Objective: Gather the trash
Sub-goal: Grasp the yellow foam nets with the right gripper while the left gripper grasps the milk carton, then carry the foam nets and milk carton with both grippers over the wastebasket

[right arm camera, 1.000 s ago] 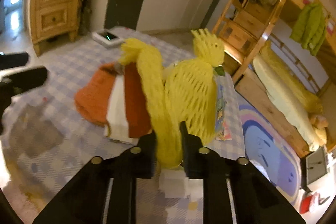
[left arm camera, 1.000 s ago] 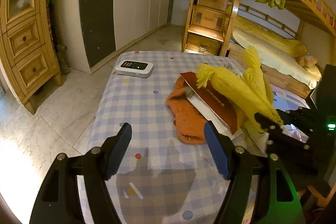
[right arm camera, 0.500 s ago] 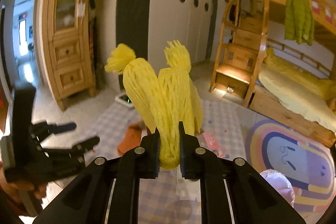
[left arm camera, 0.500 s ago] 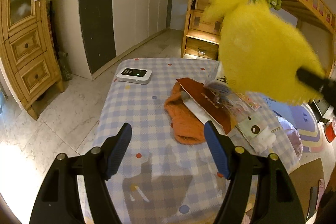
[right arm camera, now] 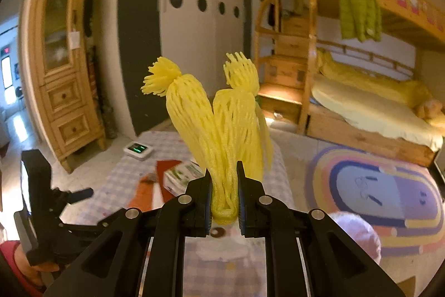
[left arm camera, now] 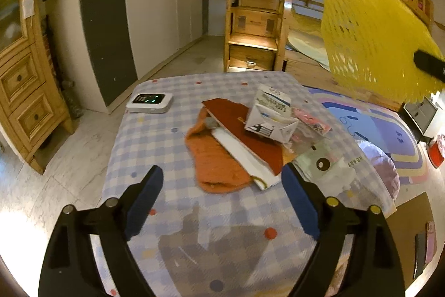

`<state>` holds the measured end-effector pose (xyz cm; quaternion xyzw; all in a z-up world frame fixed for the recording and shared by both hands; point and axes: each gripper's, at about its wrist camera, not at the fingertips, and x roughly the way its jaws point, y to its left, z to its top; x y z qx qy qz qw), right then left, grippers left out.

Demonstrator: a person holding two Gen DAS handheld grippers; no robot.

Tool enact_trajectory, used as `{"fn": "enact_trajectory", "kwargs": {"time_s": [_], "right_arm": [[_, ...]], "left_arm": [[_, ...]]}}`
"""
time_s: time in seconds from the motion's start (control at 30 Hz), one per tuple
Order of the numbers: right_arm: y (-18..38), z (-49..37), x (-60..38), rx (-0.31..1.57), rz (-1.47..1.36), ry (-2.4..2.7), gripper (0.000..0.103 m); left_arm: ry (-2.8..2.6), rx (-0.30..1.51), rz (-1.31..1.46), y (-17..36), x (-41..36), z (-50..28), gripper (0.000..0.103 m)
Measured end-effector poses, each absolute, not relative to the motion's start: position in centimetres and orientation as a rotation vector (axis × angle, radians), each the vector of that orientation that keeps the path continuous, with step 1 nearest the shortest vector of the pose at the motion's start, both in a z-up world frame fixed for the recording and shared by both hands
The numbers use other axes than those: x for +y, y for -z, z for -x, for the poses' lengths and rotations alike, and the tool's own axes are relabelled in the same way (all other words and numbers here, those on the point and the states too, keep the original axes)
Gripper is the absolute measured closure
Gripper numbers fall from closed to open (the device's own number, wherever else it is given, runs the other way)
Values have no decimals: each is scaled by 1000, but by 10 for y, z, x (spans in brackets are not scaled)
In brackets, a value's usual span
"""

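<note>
My right gripper (right arm camera: 224,196) is shut on yellow foam fruit netting (right arm camera: 219,130), held upright high above the table; the netting also shows in the left wrist view (left arm camera: 370,27) at the upper right. My left gripper (left arm camera: 222,194) is open and empty, hovering over the near part of the checked tablecloth (left arm camera: 155,146). On the table lie a crumpled white carton (left arm camera: 271,116), a pink wrapper (left arm camera: 311,120), a clear plastic bag with a cartoon print (left arm camera: 328,166), a red booklet (left arm camera: 244,132) and an orange cloth (left arm camera: 219,166).
A white device with green lights (left arm camera: 150,102) sits at the table's far left corner. A wooden cabinet (left arm camera: 25,91) stands left, a bunk bed with stair drawers (left arm camera: 256,27) behind. A colourful rug (right arm camera: 383,194) and a lilac cushion (left arm camera: 381,171) lie right of the table.
My right gripper has lifted the yellow netting off the table and up to the right, uncovering the carton and wrappers. My left gripper has stayed open, drawing back slightly.
</note>
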<state>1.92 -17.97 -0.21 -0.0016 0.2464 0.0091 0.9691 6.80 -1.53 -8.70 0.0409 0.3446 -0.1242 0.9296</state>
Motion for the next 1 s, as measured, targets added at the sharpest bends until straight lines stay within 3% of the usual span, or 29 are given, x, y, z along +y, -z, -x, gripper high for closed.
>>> {"fn": "enact_trajectory", "kwargs": {"time_s": [0.13,0.87,1.0], "right_arm": [[24,-23,-196,557,6,61,89],[73,-48,-257,679,-95,157,88],[75,-46,-260,683,-106,155,88]], "left_arm": [[277,693,-123,90,-33,-79,8],[328,749,-326,130,-131,-170,8],[335,785,-329,134,-137,-178,20]]}}
